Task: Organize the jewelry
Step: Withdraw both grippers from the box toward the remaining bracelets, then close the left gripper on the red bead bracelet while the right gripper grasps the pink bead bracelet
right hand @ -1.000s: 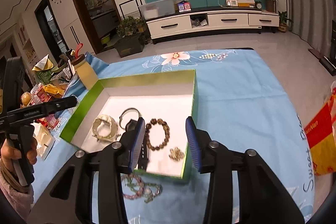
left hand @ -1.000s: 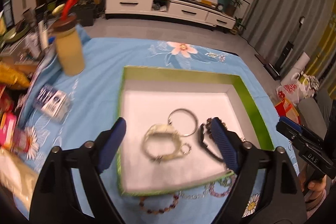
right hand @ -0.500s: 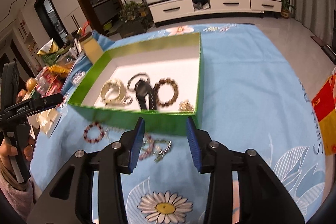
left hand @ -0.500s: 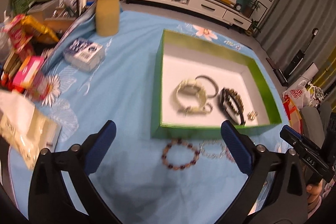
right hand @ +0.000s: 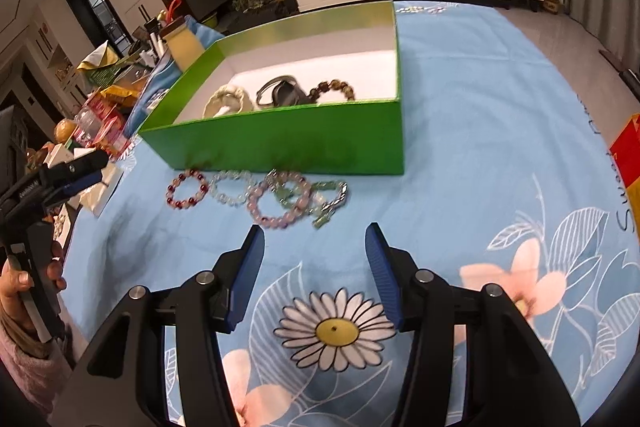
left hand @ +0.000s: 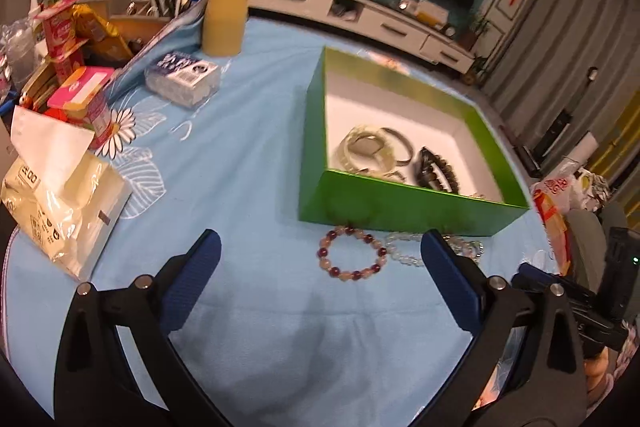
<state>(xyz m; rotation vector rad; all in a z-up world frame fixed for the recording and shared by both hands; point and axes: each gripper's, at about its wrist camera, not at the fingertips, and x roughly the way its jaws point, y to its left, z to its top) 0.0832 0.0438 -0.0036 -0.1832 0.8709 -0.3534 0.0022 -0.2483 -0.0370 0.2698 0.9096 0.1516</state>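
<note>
A green box [left hand: 404, 205] [right hand: 280, 139] with a white inside stands on the blue flowered cloth. It holds a pale bangle [left hand: 362, 147] [right hand: 228, 99], a metal ring [left hand: 400, 143], a black watch [right hand: 284, 93] and a brown bead bracelet [right hand: 334, 87]. In front of the box lie a red-and-pink bead bracelet [left hand: 352, 253] [right hand: 188, 189], a clear bead bracelet [left hand: 404, 249] [right hand: 232, 187], a pink bead bracelet [right hand: 276, 205] and a green-and-silver chain bracelet [right hand: 324, 201]. My left gripper [left hand: 320, 267] is open and empty, just short of the red bracelet. My right gripper [right hand: 314, 259] is open and empty, short of the pink bracelet.
A yellow bottle [left hand: 224, 19], a tissue pack [left hand: 182, 77], a bag of wipes [left hand: 52, 195] and snack boxes [left hand: 76, 95] crowd the table's left side. A red-and-yellow bag [right hand: 628, 155] sits at the right edge. A TV cabinet stands beyond the table.
Both grippers have pulled back and down from over the box to the cloth in front of it. The loose bracelets now lie just ahead of the fingers. Both stay open.
</note>
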